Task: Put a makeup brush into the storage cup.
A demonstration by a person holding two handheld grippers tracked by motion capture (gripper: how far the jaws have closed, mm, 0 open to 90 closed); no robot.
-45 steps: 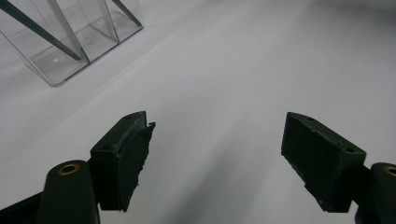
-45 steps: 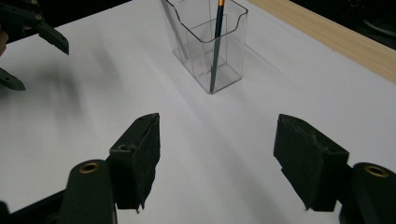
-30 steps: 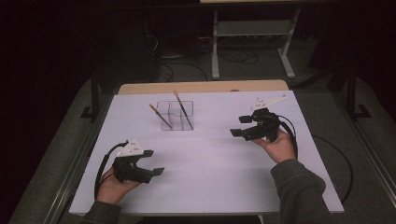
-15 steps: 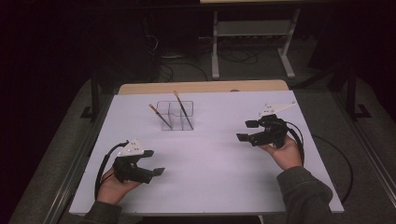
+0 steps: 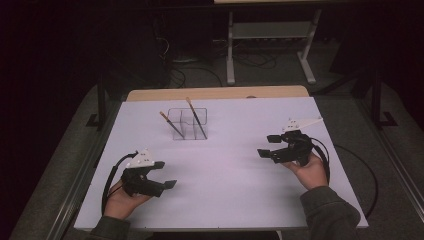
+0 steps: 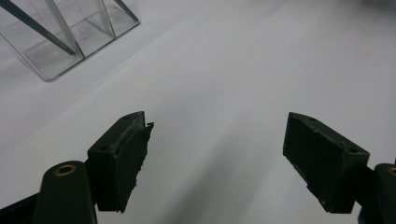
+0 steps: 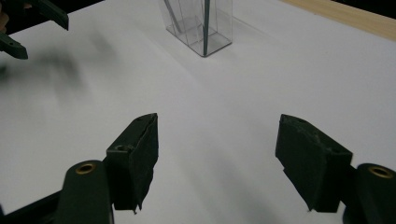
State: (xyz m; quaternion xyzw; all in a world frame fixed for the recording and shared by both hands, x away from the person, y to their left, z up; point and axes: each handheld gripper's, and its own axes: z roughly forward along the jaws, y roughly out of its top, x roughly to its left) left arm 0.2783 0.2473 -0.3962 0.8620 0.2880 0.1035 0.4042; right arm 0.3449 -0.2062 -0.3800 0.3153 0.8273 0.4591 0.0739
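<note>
A clear plastic holder [image 5: 187, 124] with compartments stands on the white table top [image 5: 225, 175], toward the back and left of centre. Two thin dark sticks with tan upper ends lean in it, one [image 5: 171, 124] tilting left and the other [image 5: 196, 118] taller. My left gripper [image 5: 166, 174] rests low at the front left, open and holding nothing [image 6: 217, 154]; the holder [image 6: 70, 42] lies ahead of it to the left. My right gripper [image 5: 265, 145] hovers at the right, open and holding nothing [image 7: 217, 158], pointing toward the holder [image 7: 201, 25].
A strip of bare wood [image 5: 215, 93] shows at the table's far edge. Beyond it a metal stand [image 5: 270, 35] and cables lie on the dark floor. In the right gripper view the other gripper's jaws [image 7: 28, 23] appear at the top left.
My right gripper has drawn back from the holder, toward the person and slightly right, staying open. The left gripper has not moved.
</note>
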